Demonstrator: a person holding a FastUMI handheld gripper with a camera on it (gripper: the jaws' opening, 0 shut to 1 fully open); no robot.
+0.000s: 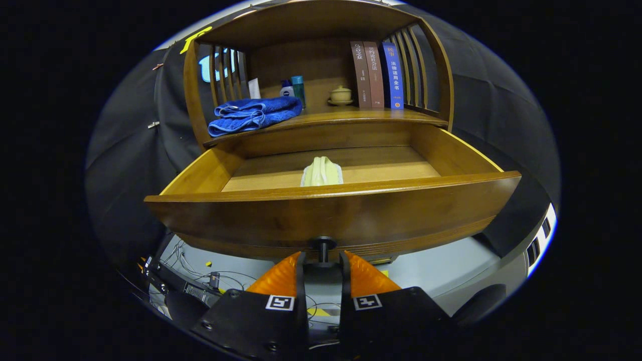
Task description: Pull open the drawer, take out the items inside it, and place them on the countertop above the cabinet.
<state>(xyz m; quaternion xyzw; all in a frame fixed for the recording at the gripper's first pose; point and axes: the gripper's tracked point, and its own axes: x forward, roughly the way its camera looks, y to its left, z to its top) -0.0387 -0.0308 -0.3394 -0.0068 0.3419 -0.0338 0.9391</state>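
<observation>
wooden cabinet (321,120), open drawer (331,215), its knob (324,246) between the slightly parted hand-held gripper (323,260) fingers

Wooden cabinet with its drawer pulled out

The countertop (351,118) carries a folded blue towel (253,114), two small bottles (293,89), a lidded cup on a saucer (341,95) and three upright books (377,75); the drawer (331,220) floor holds a pale folded cloth (321,172).
</observation>
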